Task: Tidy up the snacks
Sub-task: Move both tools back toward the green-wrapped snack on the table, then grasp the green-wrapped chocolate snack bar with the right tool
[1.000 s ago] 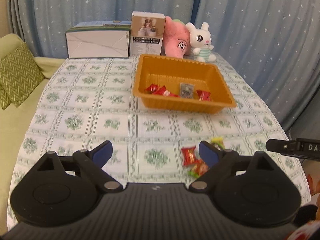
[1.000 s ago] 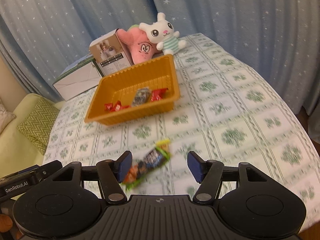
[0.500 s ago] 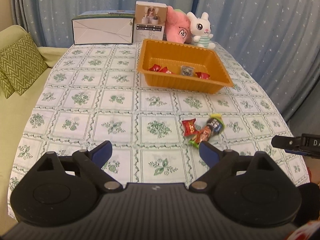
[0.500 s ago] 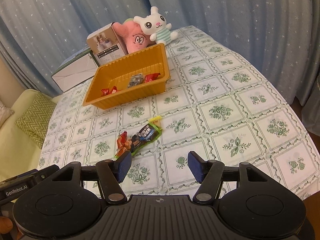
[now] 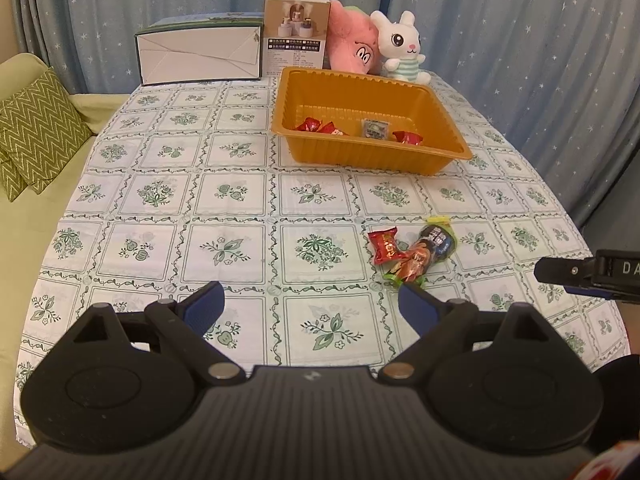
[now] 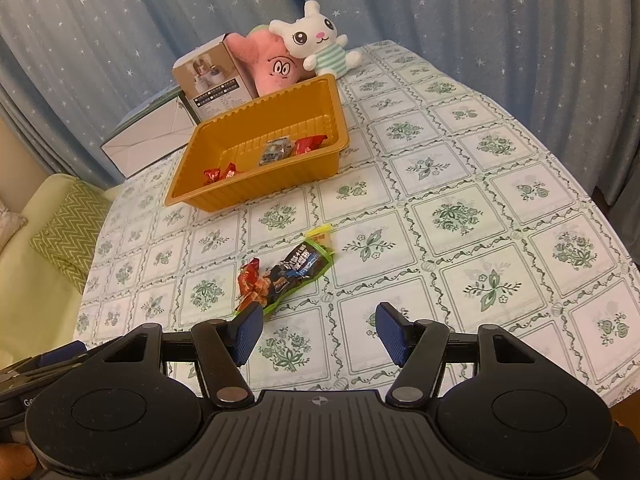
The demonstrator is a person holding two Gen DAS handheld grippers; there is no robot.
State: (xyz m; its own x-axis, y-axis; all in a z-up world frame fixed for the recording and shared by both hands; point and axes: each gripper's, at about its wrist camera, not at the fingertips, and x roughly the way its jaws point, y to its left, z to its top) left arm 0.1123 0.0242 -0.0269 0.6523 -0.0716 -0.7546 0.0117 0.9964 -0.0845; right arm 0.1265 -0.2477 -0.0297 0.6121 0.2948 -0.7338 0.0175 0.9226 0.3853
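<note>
My left fingers (image 5: 310, 306) and right fingers (image 6: 318, 332) stay apart, holding nothing. The snacks (image 5: 412, 250) lie on the counter (image 5: 240, 200), farther from me than before, near the orange tray (image 5: 372, 152).

Right gripper (image 5: 592, 274), seen at the edge of the left wrist view: white letters "DA", cut off by the frame. Left gripper (image 6: 24, 384), at the edge of the right wrist view: "Ge", rest hidden. Tall box (image 5: 296, 32) behind the tray: rows of small print, unreadable. Dark snack packet (image 6: 298, 272) on the tablecloth: large white characters, not legible.
</note>
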